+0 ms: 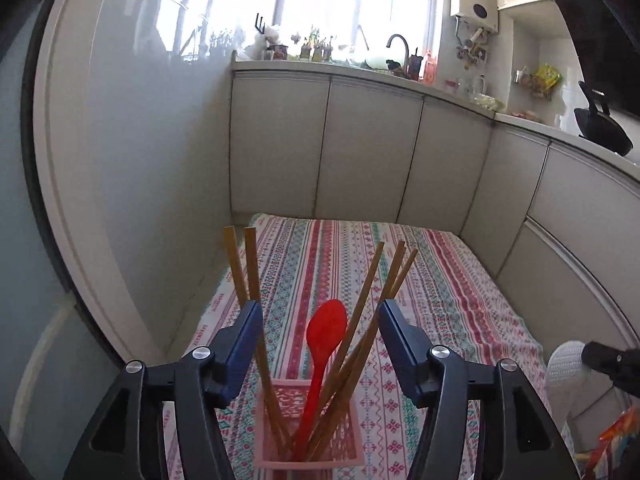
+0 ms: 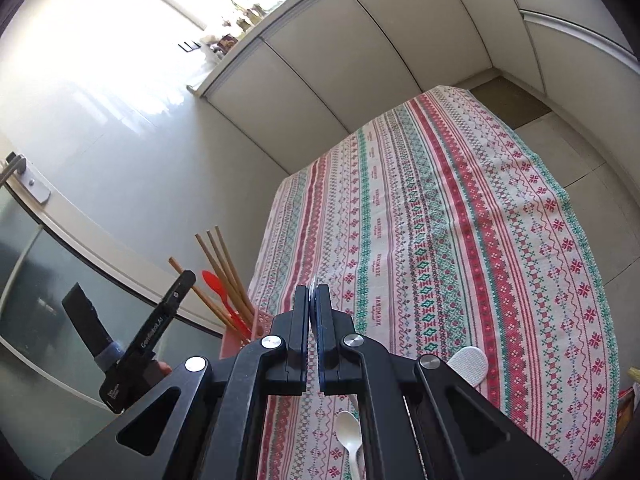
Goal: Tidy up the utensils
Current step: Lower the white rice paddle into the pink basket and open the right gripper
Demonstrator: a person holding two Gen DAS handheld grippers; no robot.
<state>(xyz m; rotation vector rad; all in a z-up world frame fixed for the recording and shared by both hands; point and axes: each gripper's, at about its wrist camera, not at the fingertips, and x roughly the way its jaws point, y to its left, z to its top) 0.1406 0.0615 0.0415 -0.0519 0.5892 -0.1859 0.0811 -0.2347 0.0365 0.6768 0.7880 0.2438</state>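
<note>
A pink slotted basket (image 1: 276, 436) stands on the patterned tablecloth (image 1: 420, 280). Several wooden chopsticks (image 1: 252, 268) and a red spoon (image 1: 326, 336) stand upright in it. My left gripper (image 1: 320, 312) hovers just over the basket, open, with the red spoon's bowl between its fingers and touching neither. My right gripper (image 2: 315, 292) is shut, to the right of the basket (image 2: 264, 326), with nothing seen in it. A white plastic spoon (image 2: 350, 436) lies on the cloth under it, and a white perforated rice paddle (image 2: 468, 364) lies just right of it.
The table sits in a kitchen corner, with a white wall (image 1: 140, 200) along its left edge and cabinet doors (image 1: 360, 152) at its far end and right. A colourful packet (image 1: 616, 436) shows at the near right corner. The tablecloth's far part (image 2: 460, 200) lies bare.
</note>
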